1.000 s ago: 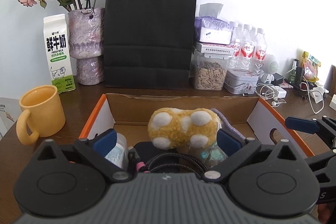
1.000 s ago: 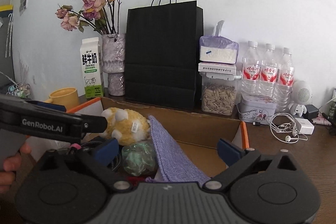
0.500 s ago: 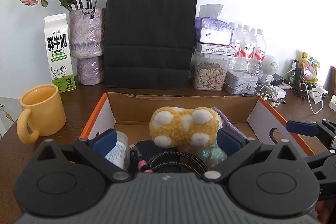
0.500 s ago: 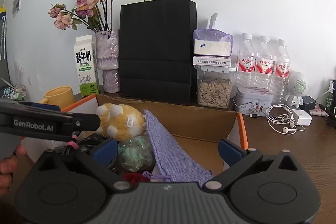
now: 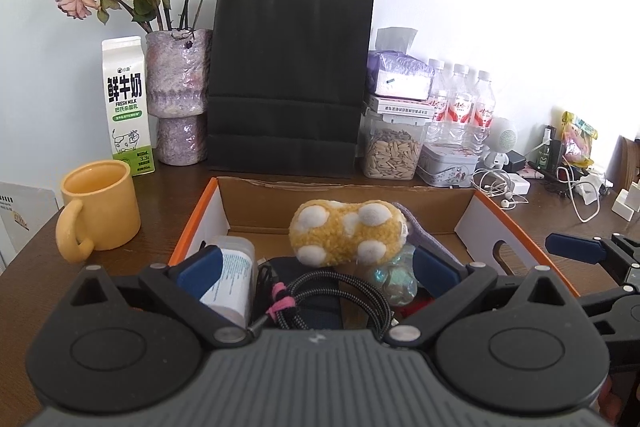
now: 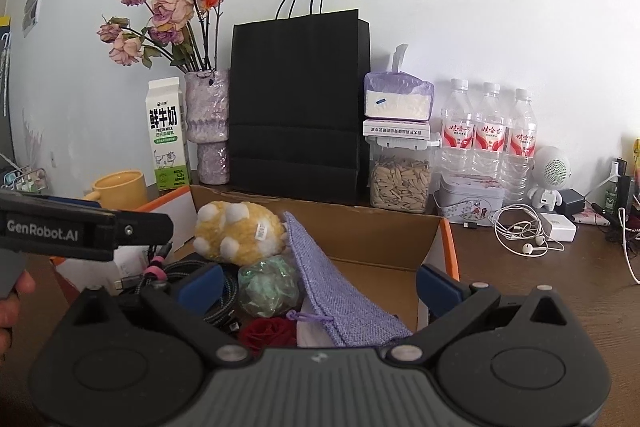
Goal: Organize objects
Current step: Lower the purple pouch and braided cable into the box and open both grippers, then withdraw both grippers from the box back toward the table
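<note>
Milk carton (image 5: 127, 107) says "FRESH MILK"; 3 water bottles (image 6: 488, 131) right of black bag (image 5: 288, 75). Left gripper (image 5: 316, 265) & right gripper (image 6: 320, 283) w/ jaws apart, empty, over box (image 5: 344, 203).

Both wrist cameras looked forward over their own spread tongs, close above the box (image 5: 472, 195), sharing it and the bag (image 6: 298, 107).

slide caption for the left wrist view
Open left gripper above a cardboard box holding a spotted plush toy and braided cable.
</note>
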The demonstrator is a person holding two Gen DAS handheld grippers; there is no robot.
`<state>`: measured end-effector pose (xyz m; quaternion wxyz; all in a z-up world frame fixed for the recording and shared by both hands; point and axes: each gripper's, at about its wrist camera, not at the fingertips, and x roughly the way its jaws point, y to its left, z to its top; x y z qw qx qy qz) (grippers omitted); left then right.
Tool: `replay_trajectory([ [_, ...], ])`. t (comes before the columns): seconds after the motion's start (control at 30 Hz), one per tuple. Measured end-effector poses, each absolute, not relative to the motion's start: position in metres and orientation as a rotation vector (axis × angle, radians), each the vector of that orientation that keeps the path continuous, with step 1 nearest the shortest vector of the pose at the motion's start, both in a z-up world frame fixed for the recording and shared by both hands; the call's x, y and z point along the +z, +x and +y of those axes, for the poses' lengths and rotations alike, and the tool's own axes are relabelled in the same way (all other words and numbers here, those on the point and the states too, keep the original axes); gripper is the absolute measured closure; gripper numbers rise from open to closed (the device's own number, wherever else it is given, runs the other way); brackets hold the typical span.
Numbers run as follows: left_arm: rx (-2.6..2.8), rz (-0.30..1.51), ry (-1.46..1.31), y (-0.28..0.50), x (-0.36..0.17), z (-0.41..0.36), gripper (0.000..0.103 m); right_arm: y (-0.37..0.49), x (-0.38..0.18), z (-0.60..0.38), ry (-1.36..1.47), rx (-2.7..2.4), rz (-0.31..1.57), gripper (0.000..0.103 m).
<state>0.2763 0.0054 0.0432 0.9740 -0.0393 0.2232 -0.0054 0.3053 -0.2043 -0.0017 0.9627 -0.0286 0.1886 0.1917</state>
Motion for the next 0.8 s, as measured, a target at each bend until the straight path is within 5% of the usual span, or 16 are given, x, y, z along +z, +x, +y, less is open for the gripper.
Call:
replay_trajectory([
  [0.8,0.054,0.502,-0.095,0.172,0.042,0.037,0.0,0.202,-0.012,-0.216,-0.081,0.383,0.465,0.0],
])
